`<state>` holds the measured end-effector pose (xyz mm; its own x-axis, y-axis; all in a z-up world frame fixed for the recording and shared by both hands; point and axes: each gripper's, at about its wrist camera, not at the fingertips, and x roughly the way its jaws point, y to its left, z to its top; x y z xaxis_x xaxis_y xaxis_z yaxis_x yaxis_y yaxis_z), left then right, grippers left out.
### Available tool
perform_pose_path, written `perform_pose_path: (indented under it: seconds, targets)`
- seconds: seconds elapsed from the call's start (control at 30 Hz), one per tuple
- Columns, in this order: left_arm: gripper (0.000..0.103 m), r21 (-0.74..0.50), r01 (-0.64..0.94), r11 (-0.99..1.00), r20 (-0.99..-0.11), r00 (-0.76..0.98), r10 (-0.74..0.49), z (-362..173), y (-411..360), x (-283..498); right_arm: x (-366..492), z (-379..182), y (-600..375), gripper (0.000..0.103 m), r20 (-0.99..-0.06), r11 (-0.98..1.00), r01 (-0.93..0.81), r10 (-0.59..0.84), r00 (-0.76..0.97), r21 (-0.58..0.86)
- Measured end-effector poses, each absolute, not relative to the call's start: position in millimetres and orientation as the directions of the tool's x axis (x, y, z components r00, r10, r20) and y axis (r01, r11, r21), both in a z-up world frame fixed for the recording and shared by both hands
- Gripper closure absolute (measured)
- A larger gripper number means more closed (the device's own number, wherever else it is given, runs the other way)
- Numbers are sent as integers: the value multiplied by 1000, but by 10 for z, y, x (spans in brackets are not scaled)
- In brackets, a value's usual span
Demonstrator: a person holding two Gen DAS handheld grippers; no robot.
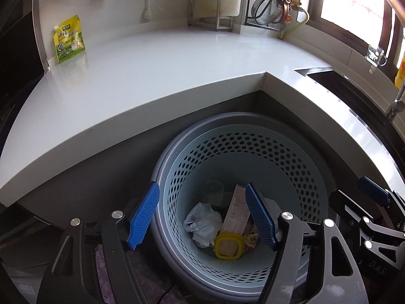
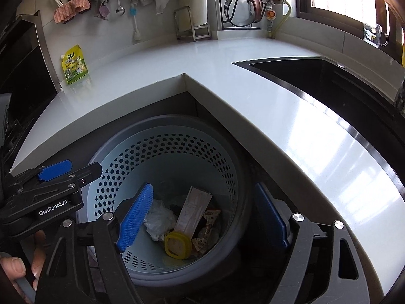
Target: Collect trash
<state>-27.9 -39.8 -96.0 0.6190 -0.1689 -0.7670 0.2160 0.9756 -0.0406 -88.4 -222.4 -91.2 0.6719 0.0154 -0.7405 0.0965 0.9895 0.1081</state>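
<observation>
Both grippers, L (image 1: 202,215) & R (image 2: 205,217), released, empty, over bin (image 1: 291,162) rim.

Black hand-held gripper (image 1: 202,214) (blue ribbed pads)

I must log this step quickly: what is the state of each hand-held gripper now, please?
Left hand-held gripper: open, holding nothing, above the bin.
Right hand-held gripper: open, holding nothing, above the same bin.

Right gripper (image 2: 202,217) jaws wide, empty, over perforated bin (image 2: 227,162); yellow lid (image 2: 177,247), plastic bag (image 2: 158,217) inside; worktop (image 2: 253,96) behind.
</observation>
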Motion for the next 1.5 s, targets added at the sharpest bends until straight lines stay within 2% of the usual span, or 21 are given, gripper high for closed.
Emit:
perform_pose_path:
  seconds: [0.27, 0.43, 1.0, 1.5]
  targets:
    - [29, -40, 206, 978, -767, 621, -162, -964, -395, -300, -876, -945, -2213, 25, -752, 991, 91, 15, 659, 100]
    - [20, -49, 198, 979, -758, 631, -166, -939, -352, -309, -896, -919, -2176, 25, -746, 992, 90, 10, 665, 94]
    - [8, -22, 181, 983, -751, 646, -135, -908, -347, -340, -914, -910, -2165, 25, -743, 992, 90, 3, 669, 85]
    - [7, -9, 177, 984, -741, 660, -126, -864, -353, -353, -921, -907, -2181, 25, -744, 992, 90, 6, 668, 88]
